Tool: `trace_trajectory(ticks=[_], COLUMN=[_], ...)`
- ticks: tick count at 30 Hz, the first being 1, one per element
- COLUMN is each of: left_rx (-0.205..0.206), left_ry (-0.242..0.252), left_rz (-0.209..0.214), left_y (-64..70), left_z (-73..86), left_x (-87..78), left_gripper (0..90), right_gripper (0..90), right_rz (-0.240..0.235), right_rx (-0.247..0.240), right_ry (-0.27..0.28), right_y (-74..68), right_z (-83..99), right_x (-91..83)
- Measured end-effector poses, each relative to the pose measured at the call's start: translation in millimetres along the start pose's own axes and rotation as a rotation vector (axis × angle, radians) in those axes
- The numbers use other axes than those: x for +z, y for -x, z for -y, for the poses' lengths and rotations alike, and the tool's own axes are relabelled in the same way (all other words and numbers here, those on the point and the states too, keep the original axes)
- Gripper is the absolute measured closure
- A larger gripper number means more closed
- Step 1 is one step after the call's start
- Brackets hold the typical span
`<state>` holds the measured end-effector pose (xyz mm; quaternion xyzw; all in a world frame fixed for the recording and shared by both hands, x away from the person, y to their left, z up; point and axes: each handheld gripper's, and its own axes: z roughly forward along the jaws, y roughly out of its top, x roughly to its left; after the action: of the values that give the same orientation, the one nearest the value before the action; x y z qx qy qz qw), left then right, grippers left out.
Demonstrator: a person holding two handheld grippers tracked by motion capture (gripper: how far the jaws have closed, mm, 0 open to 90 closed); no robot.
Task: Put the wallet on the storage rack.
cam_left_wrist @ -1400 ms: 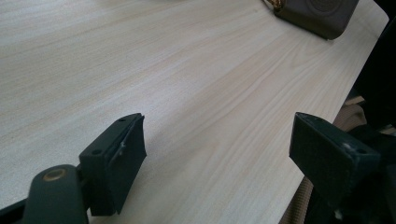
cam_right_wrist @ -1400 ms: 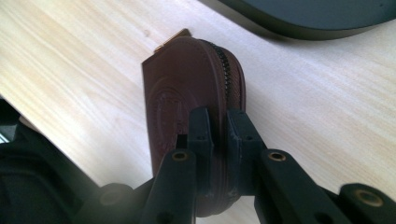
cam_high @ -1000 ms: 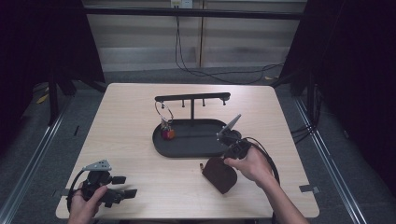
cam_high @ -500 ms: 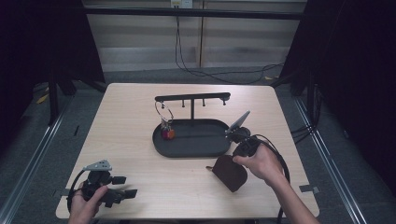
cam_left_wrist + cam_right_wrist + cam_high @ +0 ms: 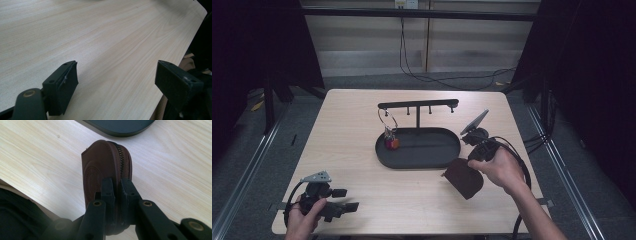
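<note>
Pouch point(image 5: 105, 167) on edge, zipper up, long axis along right hand-held gripper point(image 5: 117, 195).

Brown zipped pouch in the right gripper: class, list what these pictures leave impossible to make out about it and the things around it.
- Brown pouch: its inside, shut by the zip; its lower edge, right gripper view, hidden by the right gripper.
- Embossed mark on the pouch, right gripper view: too faint to read.
- Keyring on the rack, high view: charms too small to identify.
- Left gripper: nothing between its jaws.

A pale wooden table point(image 5: 347, 125) (light grain) carries a black oval tray point(image 5: 418, 159) near its middle.
</note>
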<state>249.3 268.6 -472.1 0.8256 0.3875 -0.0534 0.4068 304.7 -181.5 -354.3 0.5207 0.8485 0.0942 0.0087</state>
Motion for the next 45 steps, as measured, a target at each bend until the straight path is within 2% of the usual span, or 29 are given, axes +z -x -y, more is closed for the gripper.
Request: trace_trajectory(ticks=[11,21,25,39,45], left_rx=[0.017,0.007,0.006,0.001,0.006], left_ry=[-0.007,-0.006,-0.005,-0.006,0.003], left_rz=[0.002,0.008,0.007,0.016,0.018], left_y=[2.1,1.2,1.2,0.3,-0.3], left_z=[-0.5,-0.4,-0.4,-0.6,-0.7], left_x=[0.6,0.6,0.5,0.7,0.1], left_gripper=[18.4,18.4,18.4,18.4,18.3], right_gripper=[82.3,82.3,82.3,82.4,82.4], right_rz=[0.032,0.039,0.062,0.068,0.054], right_rx=[0.028,0.069,0.095,0.153,0.172], right_ry=[0.019,0.038,0.043,0.043,0.057], right_y=[6.2,13.7,16.5,26.7,29.3], right_z=[-5.6,-13.7,-19.8,-38.8,-50.4], right_x=[-10.9,-10.0,-9.6,-7.5,-5.4])
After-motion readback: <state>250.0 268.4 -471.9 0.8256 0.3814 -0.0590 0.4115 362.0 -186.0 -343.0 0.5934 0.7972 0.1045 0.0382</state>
